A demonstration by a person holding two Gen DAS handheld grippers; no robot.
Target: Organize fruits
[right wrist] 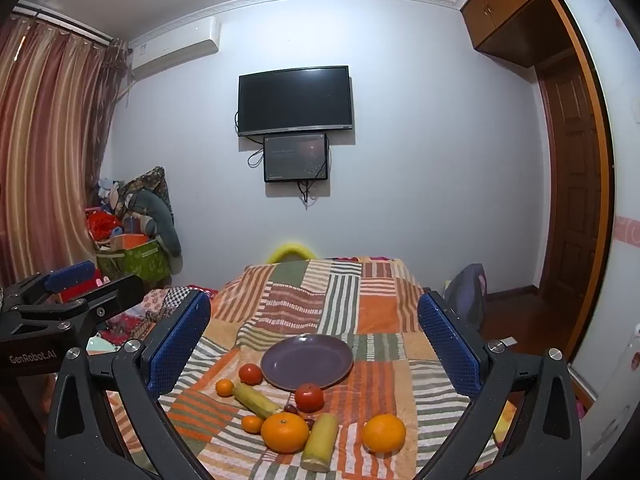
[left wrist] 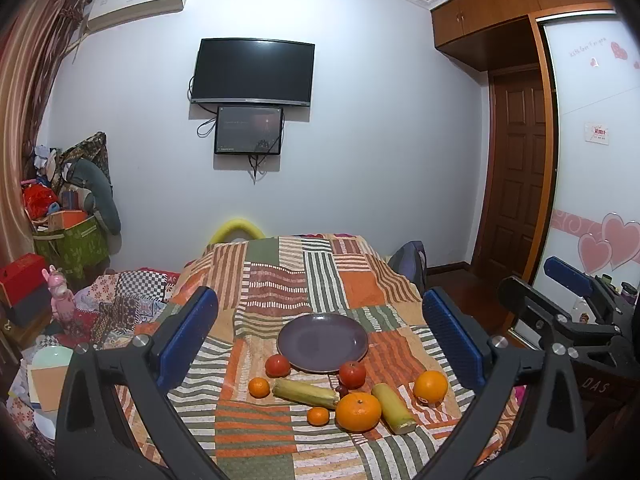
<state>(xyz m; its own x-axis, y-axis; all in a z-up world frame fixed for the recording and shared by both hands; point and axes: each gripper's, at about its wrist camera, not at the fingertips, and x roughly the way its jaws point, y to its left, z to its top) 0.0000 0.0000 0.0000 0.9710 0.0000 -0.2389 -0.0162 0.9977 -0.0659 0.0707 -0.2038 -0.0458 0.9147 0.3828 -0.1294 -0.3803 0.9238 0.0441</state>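
An empty purple plate (left wrist: 322, 343) (right wrist: 307, 361) lies on the patchwork cloth. In front of it sit two red fruits (left wrist: 353, 374) (right wrist: 251, 373), two big oranges (left wrist: 358, 411) (right wrist: 383, 433), two small oranges (left wrist: 259, 387) (right wrist: 252, 424), two yellow-green stalk pieces (left wrist: 306, 393) (right wrist: 320, 442) and some small dark fruits (left wrist: 341, 390). My left gripper (left wrist: 321, 300) hovers open before the fruit, nothing between its blue pads. My right gripper (right wrist: 314, 304) is open and empty too, level with it. Each shows in the other's view: right gripper (left wrist: 540, 284), left gripper (right wrist: 96, 280).
The cloth-covered surface (left wrist: 280, 280) ends at a white wall with a television (left wrist: 252, 72). Boxes, bags and toys (left wrist: 68, 232) pile up at the left. A wooden door (left wrist: 516, 168) and a wardrobe stand at the right, with a backpack (right wrist: 466, 292) beside the surface.
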